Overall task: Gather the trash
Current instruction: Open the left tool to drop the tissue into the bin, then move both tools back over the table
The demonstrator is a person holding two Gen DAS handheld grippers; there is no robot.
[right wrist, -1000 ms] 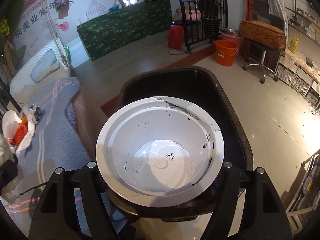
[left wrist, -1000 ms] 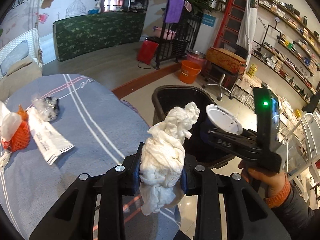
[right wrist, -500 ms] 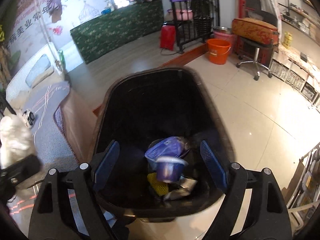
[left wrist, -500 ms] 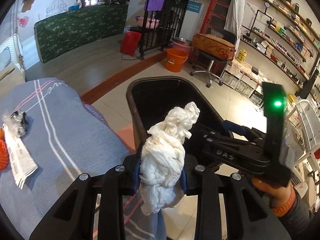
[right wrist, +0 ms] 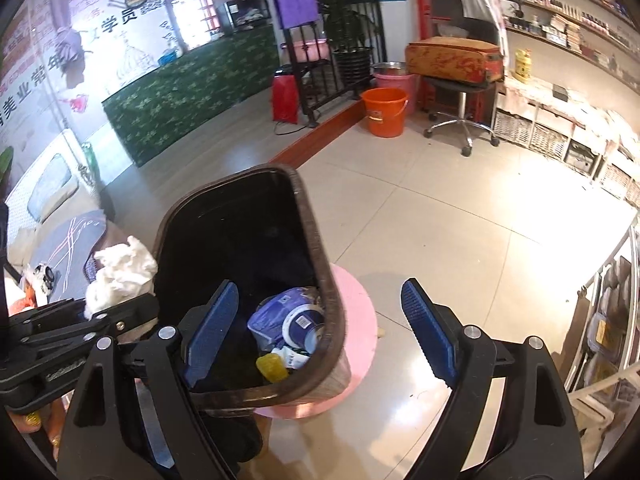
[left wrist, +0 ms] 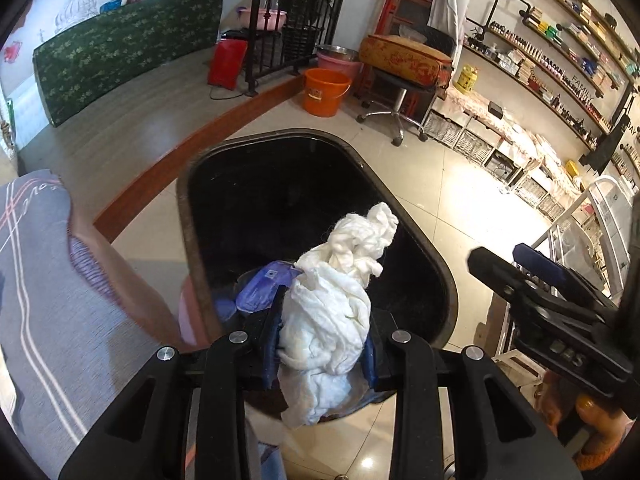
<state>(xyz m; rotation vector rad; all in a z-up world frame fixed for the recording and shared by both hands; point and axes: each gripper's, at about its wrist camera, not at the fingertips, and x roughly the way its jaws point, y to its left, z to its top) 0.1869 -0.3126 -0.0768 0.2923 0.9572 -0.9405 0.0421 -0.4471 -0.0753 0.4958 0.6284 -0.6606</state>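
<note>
My left hand-held gripper (left wrist: 320,354) pinches the crumpled tissue wad (left wrist: 340,292), long axis pointing away over the black trash bin (left wrist: 192,248); my right hand-held gripper (right wrist: 320,336) just spread, nothing between.

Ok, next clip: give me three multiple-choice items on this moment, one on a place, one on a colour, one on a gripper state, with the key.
1. Where is the wad of white tissue?
A. Between the left gripper's pads
B. At the bottom of the bin
C. On the floor tiles

2. What colour is the bucket by the swivel chair?
A. Green
B. Orange
C. White

3. How is the right gripper?
A. Shut on a bowl
B. Shut on a bottle
C. Open, holding nothing

Key: 1 A, the left gripper clamps it over the black trash bin. 2 B, it is plainly orange. 3 C, its blue pads stand wide apart with nothing pressed between them.
</note>
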